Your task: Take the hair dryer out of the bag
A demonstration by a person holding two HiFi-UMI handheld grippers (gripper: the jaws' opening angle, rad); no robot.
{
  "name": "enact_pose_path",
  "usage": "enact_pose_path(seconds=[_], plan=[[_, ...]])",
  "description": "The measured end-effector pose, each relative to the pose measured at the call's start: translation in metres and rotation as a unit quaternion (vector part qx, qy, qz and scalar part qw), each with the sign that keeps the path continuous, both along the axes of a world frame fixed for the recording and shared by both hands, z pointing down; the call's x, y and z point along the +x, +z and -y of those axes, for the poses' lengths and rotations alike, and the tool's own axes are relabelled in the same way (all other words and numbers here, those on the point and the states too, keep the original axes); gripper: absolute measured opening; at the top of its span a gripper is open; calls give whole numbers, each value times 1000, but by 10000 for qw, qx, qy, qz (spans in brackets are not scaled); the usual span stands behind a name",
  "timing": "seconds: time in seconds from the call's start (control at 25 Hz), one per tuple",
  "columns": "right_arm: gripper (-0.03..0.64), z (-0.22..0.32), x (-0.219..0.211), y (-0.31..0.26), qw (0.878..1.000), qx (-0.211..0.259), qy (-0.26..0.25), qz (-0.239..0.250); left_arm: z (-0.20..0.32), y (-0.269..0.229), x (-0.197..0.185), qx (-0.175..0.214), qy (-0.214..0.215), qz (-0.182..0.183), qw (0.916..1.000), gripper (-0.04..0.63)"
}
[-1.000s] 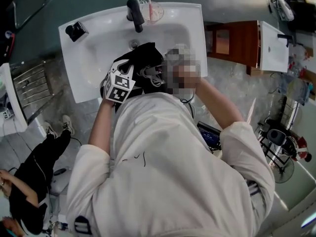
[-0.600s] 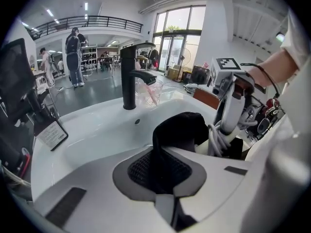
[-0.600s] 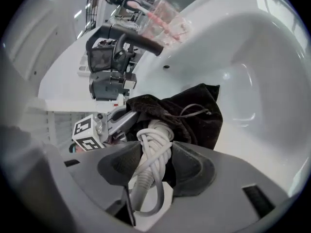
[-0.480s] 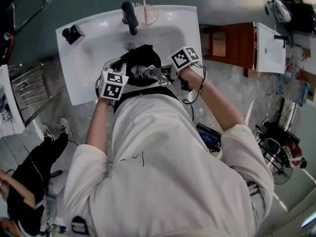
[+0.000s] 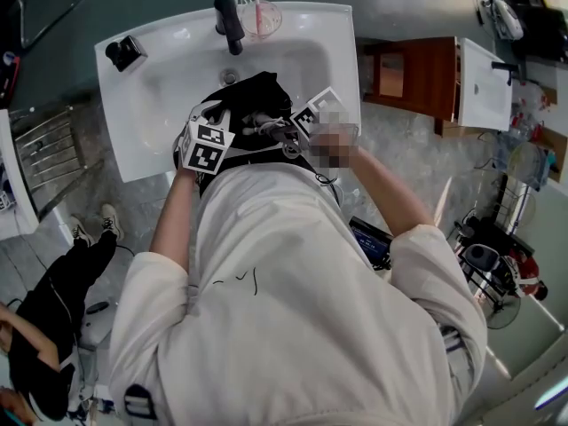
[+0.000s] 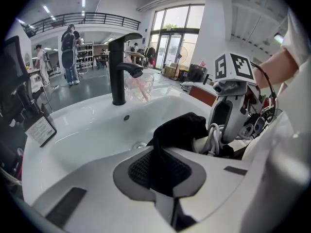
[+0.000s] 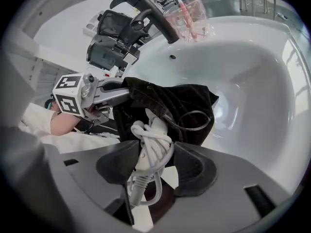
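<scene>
Head view: left gripper (image 5: 228, 119) and right gripper (image 5: 272, 130) both work at the near rim of the washbasin (image 5: 151, 96). The black bag (image 5: 259, 90) slumps in the basin just ahead of both jaw pairs. A pale bit of the hair dryer (image 5: 260, 122) shows at the bag mouth, between the two grippers. Faucet (image 5: 227, 20) and toothbrush cup (image 5: 260, 14) sit well beyond the jaws, not involved.

Left gripper view: jaws nearly together, pinching a fold of black bag fabric (image 6: 160, 161) between the pads. The rest of the bag bulges just past the jaw tips. The right gripper stands ahead and right of them, with white cord loops at its tips.

Right gripper view: jaws have just been opening. The white hair dryer handle (image 7: 153, 139), its cord wound around it, sits between the pads. Both pads look in contact with the cord wrap, so I read it as a loose grip. The handle runs forward from the jaws into the bag mouth; the head end is inside the fabric, can't see it.

Status: bag anchored, dryer grabbed by the handle end, partly exposed. Left to do: draw the dryer back clear of the bag while the left holds the fabric. The loose cord could snag.
</scene>
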State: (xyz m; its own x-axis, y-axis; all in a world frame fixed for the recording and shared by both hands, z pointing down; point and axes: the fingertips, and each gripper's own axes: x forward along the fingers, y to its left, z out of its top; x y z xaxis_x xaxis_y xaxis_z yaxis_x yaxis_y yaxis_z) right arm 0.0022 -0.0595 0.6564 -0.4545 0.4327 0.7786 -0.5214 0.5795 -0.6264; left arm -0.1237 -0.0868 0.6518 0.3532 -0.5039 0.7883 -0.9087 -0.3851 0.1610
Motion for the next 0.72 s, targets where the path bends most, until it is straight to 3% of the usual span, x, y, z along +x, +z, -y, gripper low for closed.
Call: enact_pose_path(seconds=[0.52,0.72], plan=[[245,11,-17,23,9991,124,237,-315,-14,13,13,-142,53,-117,9998,38],[247,13,-24,34,9981,328,-179,-494,-15,13,11,-130,-25,-137,9998,38]])
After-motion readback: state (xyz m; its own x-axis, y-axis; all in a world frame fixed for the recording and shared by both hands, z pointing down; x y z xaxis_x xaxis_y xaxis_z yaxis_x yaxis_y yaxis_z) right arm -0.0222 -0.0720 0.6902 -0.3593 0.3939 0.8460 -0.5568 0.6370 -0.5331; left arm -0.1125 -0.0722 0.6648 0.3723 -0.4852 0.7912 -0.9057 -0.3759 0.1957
